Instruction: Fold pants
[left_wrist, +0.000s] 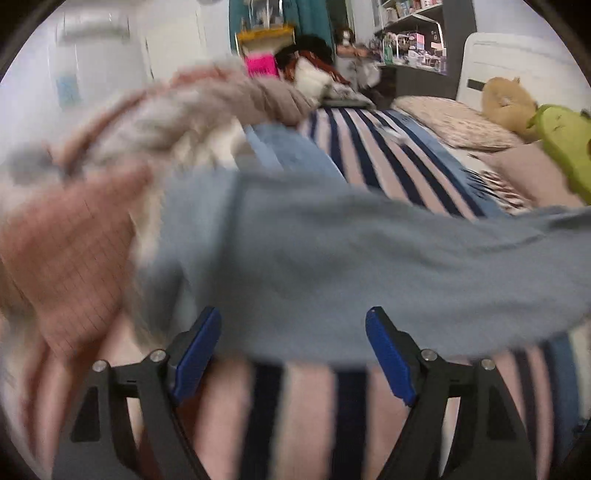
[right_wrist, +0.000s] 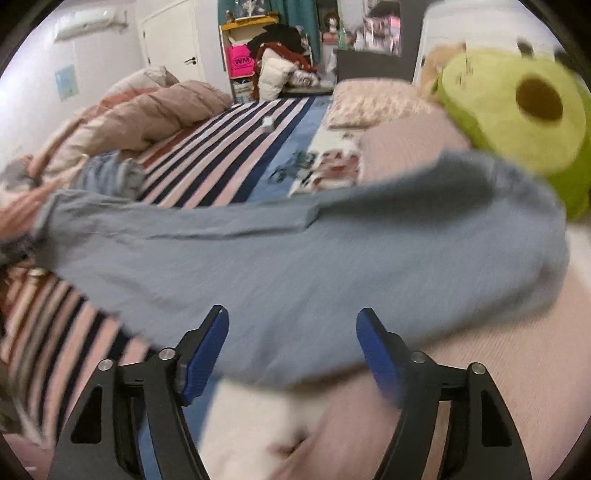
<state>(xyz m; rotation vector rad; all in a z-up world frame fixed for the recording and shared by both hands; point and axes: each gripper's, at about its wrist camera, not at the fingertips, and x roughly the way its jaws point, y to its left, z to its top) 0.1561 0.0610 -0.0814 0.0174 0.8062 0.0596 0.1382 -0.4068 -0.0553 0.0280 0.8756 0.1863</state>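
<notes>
Grey-blue pants (left_wrist: 332, 258) lie stretched sideways across the striped bed; they also show in the right wrist view (right_wrist: 295, 266). My left gripper (left_wrist: 293, 325) is open, its blue fingers spread at the pants' near edge, holding nothing. My right gripper (right_wrist: 291, 325) is open too, its blue fingers straddling the near edge of the pants without gripping. Both views are motion-blurred.
A rumpled pink and beige duvet (right_wrist: 122, 122) lies at the left. A green avocado plush (right_wrist: 517, 110) and pillows (right_wrist: 373, 99) sit at the right. Another pair of jeans (right_wrist: 110, 177) lies beyond the pants. Shelves and a clothes pile stand past the bed.
</notes>
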